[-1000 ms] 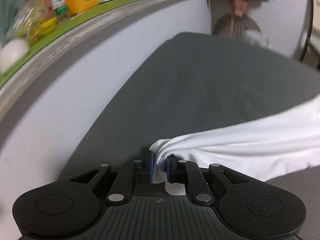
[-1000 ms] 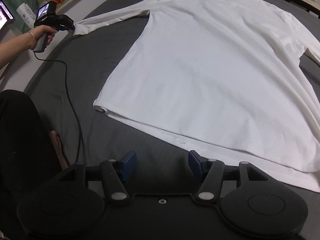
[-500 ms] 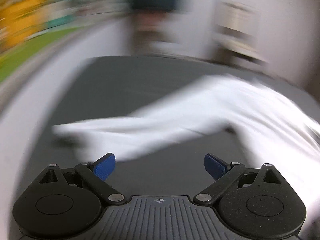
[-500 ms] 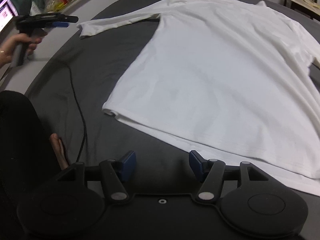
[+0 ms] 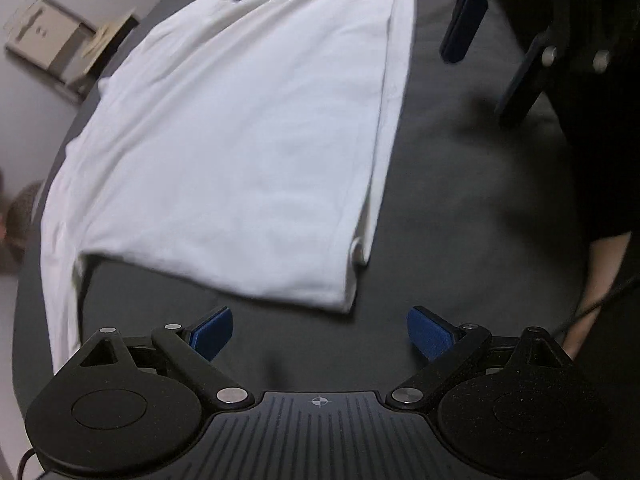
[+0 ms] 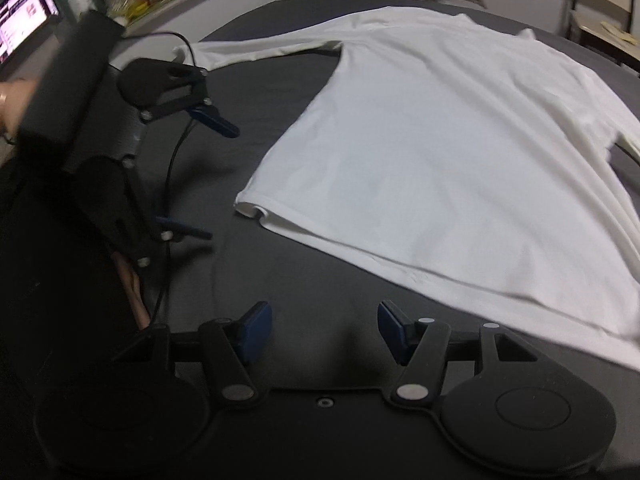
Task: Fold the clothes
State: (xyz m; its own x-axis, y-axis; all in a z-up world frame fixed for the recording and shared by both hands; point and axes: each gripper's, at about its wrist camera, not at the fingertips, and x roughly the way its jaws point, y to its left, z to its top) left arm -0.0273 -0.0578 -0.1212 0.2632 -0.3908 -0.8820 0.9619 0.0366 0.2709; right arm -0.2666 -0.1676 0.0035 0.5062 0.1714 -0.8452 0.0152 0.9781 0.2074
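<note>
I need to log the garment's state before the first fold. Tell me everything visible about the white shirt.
The white shirt is a plain, long-sleeved top of soft, thin-looking knit. It lies spread flat and unfolded on the dark grey surface, with faint wrinkles. One sleeve stretches straight out toward the far left edge. The stitched hem runs along the near side, its near left corner slightly curled. Neither gripper touches it; both are open and empty.
</note>
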